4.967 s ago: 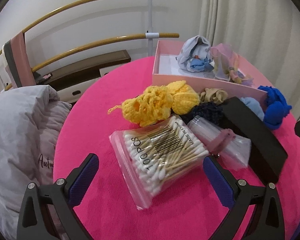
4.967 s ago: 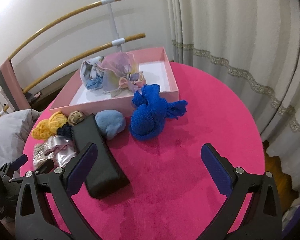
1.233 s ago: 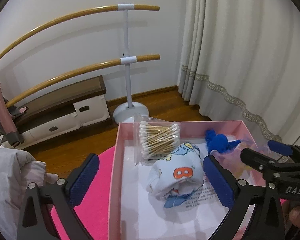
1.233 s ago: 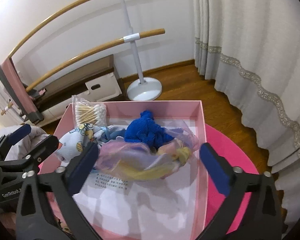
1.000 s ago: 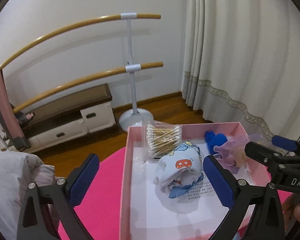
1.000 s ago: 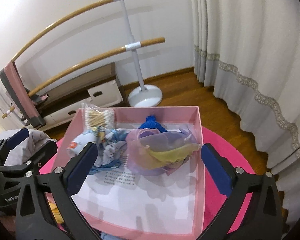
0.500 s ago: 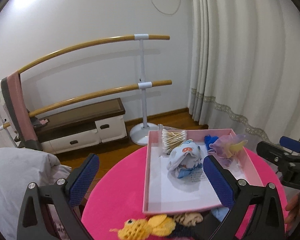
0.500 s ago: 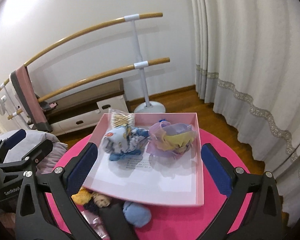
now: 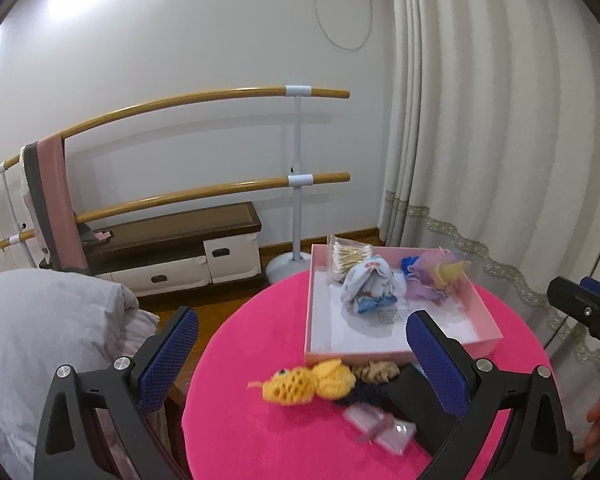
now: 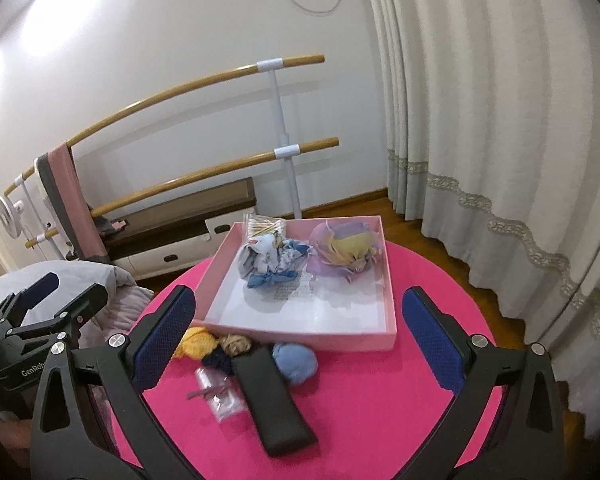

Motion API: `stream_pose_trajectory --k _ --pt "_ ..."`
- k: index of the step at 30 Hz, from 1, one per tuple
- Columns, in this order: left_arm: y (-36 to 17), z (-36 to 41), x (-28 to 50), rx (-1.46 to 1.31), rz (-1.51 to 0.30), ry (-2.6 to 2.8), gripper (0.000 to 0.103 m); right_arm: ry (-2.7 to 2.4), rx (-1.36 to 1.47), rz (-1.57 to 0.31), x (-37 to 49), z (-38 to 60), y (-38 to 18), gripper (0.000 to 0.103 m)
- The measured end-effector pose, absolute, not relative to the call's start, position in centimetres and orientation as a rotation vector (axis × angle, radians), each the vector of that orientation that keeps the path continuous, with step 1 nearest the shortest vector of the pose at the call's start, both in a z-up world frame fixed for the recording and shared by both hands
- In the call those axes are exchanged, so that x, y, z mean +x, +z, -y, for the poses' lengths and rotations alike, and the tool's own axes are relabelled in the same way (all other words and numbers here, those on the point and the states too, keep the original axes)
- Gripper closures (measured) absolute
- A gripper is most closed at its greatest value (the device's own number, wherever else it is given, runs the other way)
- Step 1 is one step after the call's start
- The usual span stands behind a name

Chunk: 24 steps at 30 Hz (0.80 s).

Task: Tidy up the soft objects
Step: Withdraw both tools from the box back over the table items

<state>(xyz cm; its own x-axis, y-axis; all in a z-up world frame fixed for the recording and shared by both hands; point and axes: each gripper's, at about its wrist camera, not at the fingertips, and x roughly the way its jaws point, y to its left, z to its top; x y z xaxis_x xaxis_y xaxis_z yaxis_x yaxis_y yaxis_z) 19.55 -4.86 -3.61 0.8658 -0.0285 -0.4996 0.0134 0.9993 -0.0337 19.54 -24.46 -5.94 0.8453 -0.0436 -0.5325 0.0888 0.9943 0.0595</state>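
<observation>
A pink box (image 10: 374, 339) (image 9: 485, 310) stands at the far side of the round pink table (image 10: 372, 396) (image 9: 256, 436). In it lie a cotton swab bag (image 10: 263, 226) (image 9: 350, 255), a printed white cloth (image 10: 269, 258) (image 9: 366, 282), a blue cloth (image 9: 410, 265) and a pastel scrunchie (image 10: 346, 254) (image 9: 436, 276). In front of the box lie a yellow crochet toy (image 9: 306, 381) (image 10: 198, 342), a beige scrunchie (image 10: 236, 343) (image 9: 376, 371), a dark blue scrunchie (image 10: 218, 362), a light blue ball (image 10: 295, 362). My left gripper (image 9: 300, 364) and right gripper (image 10: 300, 338) are open and empty, held high above the table's near side.
A black case (image 10: 272, 404) (image 9: 420, 412) and a clear packet (image 10: 220, 396) (image 9: 384, 428) lie on the table. A grey bedding heap (image 9: 40, 344) is to the left. Ballet bars (image 9: 204, 190), a low bench (image 9: 172, 240) and curtains (image 10: 500, 120) are behind.
Both grippers have pulled back and up from the box, so the whole table shows. The swab bag and the blue cloth, on the table earlier, lie in the box.
</observation>
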Motion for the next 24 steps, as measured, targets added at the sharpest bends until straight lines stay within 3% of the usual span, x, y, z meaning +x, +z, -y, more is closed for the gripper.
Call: stream_pose_trajectory --k 24 --pt "-3.1 4.5 2.1 -0.031 -0.407 -0.007 0.000 -0.097 0.078 -0.412 4.7 20.5 -5.2 0.000"
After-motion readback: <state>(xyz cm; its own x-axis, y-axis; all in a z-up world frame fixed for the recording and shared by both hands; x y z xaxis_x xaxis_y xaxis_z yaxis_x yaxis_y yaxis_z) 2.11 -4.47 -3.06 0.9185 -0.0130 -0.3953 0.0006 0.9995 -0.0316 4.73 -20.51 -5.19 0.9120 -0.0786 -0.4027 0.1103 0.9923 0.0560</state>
